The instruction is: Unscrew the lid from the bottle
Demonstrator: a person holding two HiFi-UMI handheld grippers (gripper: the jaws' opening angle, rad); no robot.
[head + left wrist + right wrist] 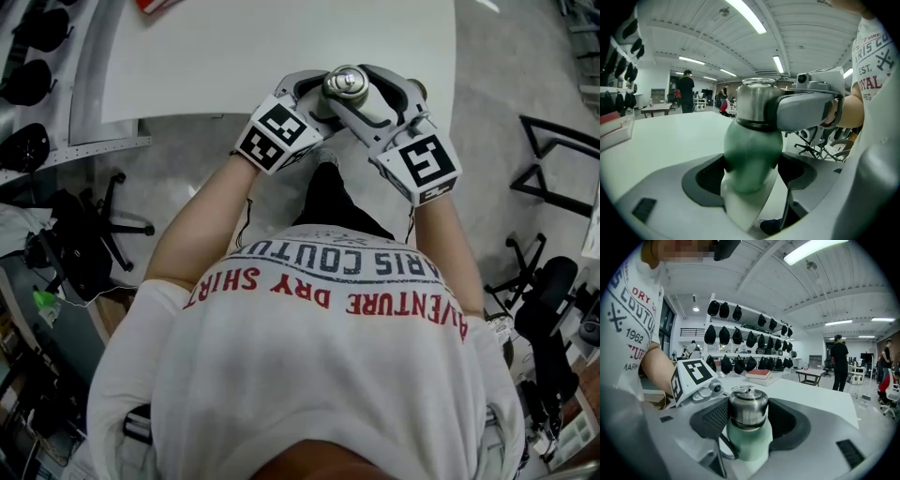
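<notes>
A green bottle (752,154) with a steel lid (747,406) is held up in front of the person, just off the near edge of a white table (281,47). My left gripper (751,174) is shut on the green body, with a dark pad pressed against each side. My right gripper (749,414) comes in from the other side and is shut on the steel lid (345,82), which has a small ring on top. One right finger (806,110) wraps the lid in the left gripper view. The bottle's base is hidden.
A red-covered stack of books (758,374) lies further back on the table. Black office chairs (103,234) stand on the floor to the left, more to the right. A wall rack of black caps (740,338) hangs behind. People (840,359) stand far off.
</notes>
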